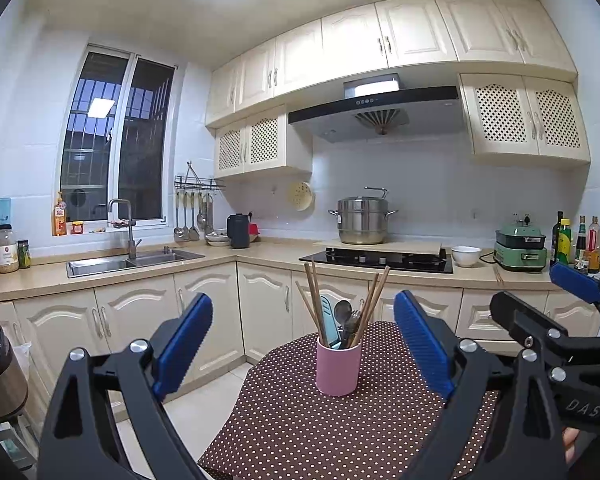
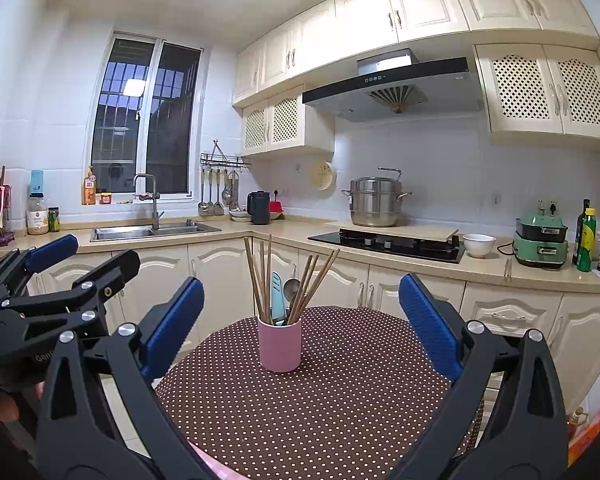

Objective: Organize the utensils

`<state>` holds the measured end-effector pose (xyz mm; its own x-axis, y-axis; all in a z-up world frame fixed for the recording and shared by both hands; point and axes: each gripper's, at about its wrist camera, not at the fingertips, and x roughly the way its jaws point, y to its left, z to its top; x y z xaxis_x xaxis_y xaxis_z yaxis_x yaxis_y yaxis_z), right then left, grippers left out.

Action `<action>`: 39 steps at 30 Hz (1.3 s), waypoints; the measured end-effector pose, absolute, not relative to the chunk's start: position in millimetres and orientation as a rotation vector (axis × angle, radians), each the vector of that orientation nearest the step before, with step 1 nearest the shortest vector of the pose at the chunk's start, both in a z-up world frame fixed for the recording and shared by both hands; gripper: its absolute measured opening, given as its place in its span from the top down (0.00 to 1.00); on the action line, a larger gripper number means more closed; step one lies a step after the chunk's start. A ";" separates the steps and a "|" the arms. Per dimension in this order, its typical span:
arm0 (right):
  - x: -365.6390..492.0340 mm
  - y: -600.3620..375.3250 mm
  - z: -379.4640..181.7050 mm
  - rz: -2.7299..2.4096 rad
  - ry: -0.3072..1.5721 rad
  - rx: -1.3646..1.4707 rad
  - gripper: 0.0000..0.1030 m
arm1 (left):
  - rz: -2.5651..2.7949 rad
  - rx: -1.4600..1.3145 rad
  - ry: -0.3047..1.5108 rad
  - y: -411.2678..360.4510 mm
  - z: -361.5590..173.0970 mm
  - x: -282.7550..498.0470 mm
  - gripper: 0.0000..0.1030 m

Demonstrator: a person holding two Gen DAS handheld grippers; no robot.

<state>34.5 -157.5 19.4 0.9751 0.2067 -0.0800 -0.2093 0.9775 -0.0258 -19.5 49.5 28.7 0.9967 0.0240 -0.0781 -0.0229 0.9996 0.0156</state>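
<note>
On the brown white-dotted tablecloth (image 2: 340, 400) stands a pink cylindrical cup (image 2: 280, 344) holding wooden chopsticks (image 2: 260, 280), a metal spoon (image 1: 342, 312) and a pale blue utensil (image 2: 276, 292). Both the left gripper (image 1: 304, 344) and the right gripper (image 2: 300, 328), blue-padded, stand wide apart, empty, well short of it. The right gripper's black body reads "DAS", cut off by the frame edge.

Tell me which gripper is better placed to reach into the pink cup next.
Neither has a clear edge. The left gripper and right gripper both hang back, jaws open and empty, each framing the pink cup on the dotted tablecloth.
</note>
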 end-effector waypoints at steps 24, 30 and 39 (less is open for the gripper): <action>50.0 -155.1 14.5 0.220 0.103 -0.018 0.07 | 0.009 0.010 0.092 46.5 20.8 3.5 0.12; 51.6 -155.6 11.0 0.224 0.116 -0.005 0.07 | 0.009 0.016 0.099 46.9 18.4 5.5 0.12; 54.0 -158.0 8.1 0.226 0.126 0.006 0.07 | 0.008 0.020 0.102 44.9 16.8 6.6 0.12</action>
<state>54.0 -158.0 8.1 0.9666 0.2242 -0.1239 -0.2235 0.9745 0.0201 6.6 44.9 16.8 0.9948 0.0090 -0.1019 -0.0070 0.9998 0.0204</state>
